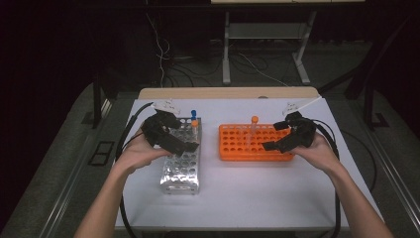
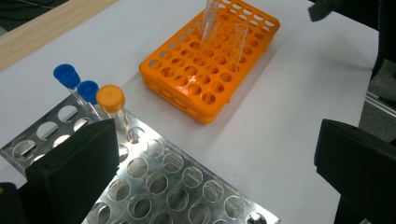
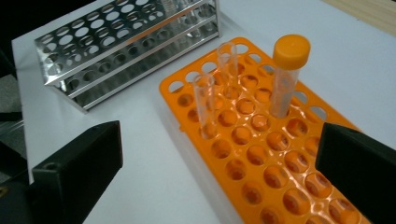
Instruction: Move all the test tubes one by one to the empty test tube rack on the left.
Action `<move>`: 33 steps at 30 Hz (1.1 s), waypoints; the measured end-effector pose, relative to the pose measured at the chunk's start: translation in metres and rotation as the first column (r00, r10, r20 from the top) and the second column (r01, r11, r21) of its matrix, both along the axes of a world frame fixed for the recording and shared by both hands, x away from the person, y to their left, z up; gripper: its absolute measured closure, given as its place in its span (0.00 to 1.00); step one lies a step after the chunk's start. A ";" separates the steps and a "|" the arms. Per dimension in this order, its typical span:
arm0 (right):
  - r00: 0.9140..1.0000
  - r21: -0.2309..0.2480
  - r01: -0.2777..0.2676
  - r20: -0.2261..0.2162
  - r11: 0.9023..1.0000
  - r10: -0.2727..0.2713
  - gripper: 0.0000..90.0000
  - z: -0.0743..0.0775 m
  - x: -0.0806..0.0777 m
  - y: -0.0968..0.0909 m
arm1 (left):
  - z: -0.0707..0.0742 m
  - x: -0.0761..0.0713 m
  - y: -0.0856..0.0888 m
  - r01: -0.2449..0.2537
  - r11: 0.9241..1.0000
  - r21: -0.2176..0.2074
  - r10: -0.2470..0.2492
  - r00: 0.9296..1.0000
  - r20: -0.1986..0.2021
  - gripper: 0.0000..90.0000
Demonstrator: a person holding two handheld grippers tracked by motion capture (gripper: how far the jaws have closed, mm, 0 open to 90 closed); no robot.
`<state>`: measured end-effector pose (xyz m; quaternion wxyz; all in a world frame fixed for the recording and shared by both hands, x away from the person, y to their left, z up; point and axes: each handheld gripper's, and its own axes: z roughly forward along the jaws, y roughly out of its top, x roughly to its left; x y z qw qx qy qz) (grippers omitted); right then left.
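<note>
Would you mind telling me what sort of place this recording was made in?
Probably a lab bench set up for recording: a white table carries a steel tube rack and an orange tube rack holding capped tubes, with cables and stand legs on the dark floor behind.

- The bench (image 1: 247, 198) has a white top, with a pale wooden strip (image 1: 228, 92) along its far edge at 12 o'clock.
- Grey floor (image 1: 64, 148) lies around it, dim toward the edges.
- Behind, at 12 o'clock, stand the pale metal legs of another table (image 1: 226, 49), with loose cables (image 1: 161, 54) trailing on the floor at 11 o'clock.
- The far room is dark; light falls mostly on the bench.
</note>
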<state>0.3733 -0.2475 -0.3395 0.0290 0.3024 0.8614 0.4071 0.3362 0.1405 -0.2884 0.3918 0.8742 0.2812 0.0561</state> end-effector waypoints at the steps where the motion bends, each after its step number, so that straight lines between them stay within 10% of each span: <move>1: 1.000 -0.005 0.003 0.001 1.000 -0.003 0.00 -0.001 0.002 0.001 | -0.001 -0.001 0.001 0.000 1.000 -0.003 0.000 1.000 0.002 0.00; 22: 0.996 -0.079 0.080 -0.033 0.994 -0.083 0.00 -0.039 0.047 0.010 | -0.015 -0.029 0.011 0.009 0.999 -0.034 -0.008 1.000 0.016 0.00; 33: 0.997 -0.079 0.078 0.002 0.994 -0.078 0.28 -0.053 0.056 0.019 | -0.024 -0.028 0.016 0.004 1.000 -0.029 -0.003 1.000 0.009 0.00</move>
